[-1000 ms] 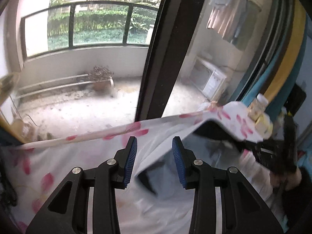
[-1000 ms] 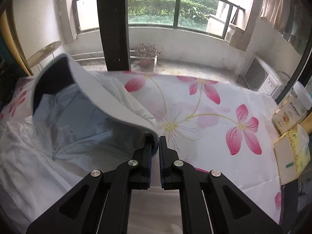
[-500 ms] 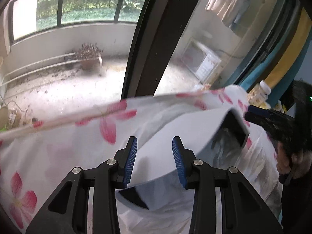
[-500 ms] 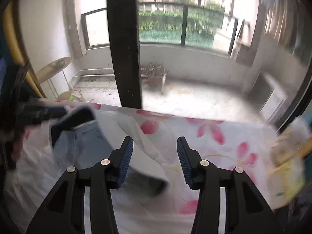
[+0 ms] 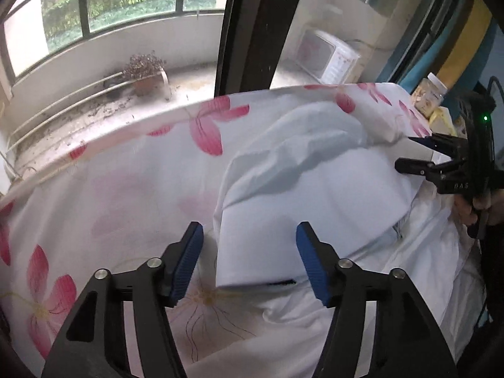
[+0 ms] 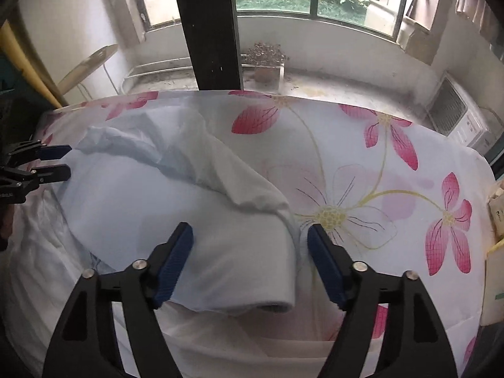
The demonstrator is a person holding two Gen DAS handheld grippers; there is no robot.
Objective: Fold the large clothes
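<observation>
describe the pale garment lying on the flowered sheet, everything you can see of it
The garment is pale blue-white, thin soft cloth, folded over itself into a rough slab with a smooth top panel and a rumpled, twisted strip along its far side. Its near fold edge is rounded, with a dark slit beneath. It lies flat on the sheet. Neither gripper's fingers touch it; both are opening over it.

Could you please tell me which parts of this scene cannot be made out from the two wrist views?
- Garment: its type; folded over, and the left gripper covers its near edge.
- Jar label, left view: too small.
- Boxes, right view: cut off by the edge.
- Both grippers' jaws are opening, with nothing clamped.
</observation>
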